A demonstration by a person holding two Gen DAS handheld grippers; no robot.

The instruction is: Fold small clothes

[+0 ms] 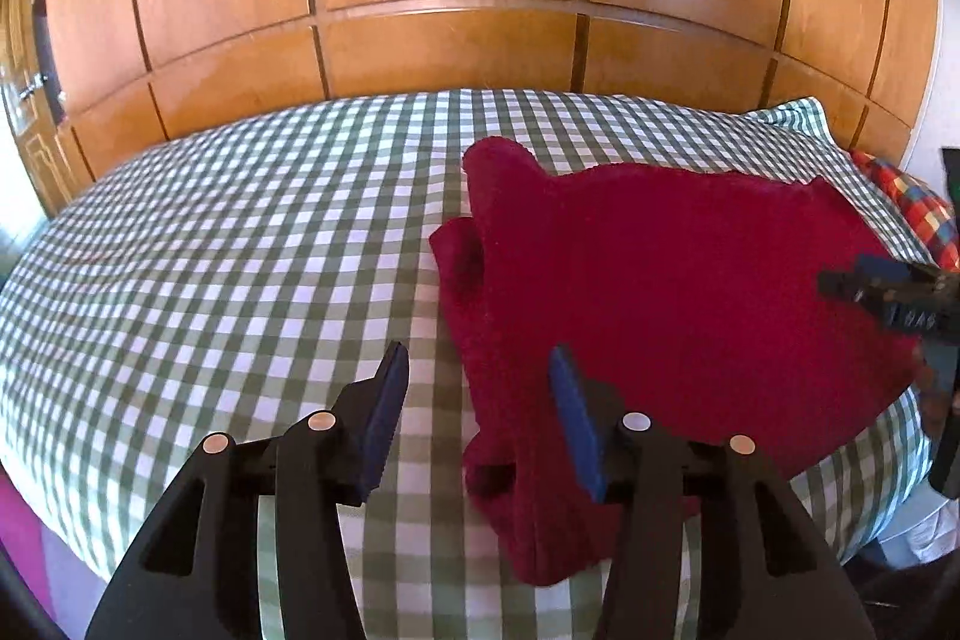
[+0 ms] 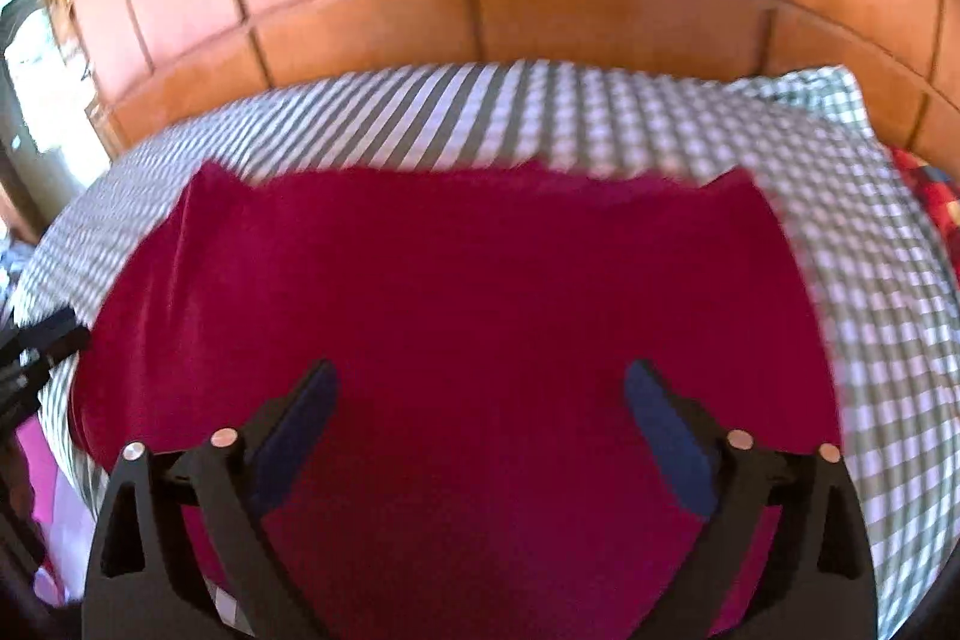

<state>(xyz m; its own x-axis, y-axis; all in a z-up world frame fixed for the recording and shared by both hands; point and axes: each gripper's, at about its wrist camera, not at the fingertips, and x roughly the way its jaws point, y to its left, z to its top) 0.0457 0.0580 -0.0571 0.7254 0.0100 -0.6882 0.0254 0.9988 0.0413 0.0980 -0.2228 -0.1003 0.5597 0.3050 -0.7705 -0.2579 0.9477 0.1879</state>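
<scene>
A red knitted garment point(image 1: 660, 280) is spread flat on the checked bed point(image 1: 240, 250), so that edges and sleeves are exposed for folding. The left gripper point(image 1: 477, 370) is held with jaws released over the near left edge; the right gripper point(image 2: 480, 388), likewise released, is poised above the body.

A dark red knit sweater point(image 1: 660, 268) lies spread flat on the checked bed point(image 1: 240, 250) — its near-left sleeve folded in, cuff toward the bed's near edge.
</scene>
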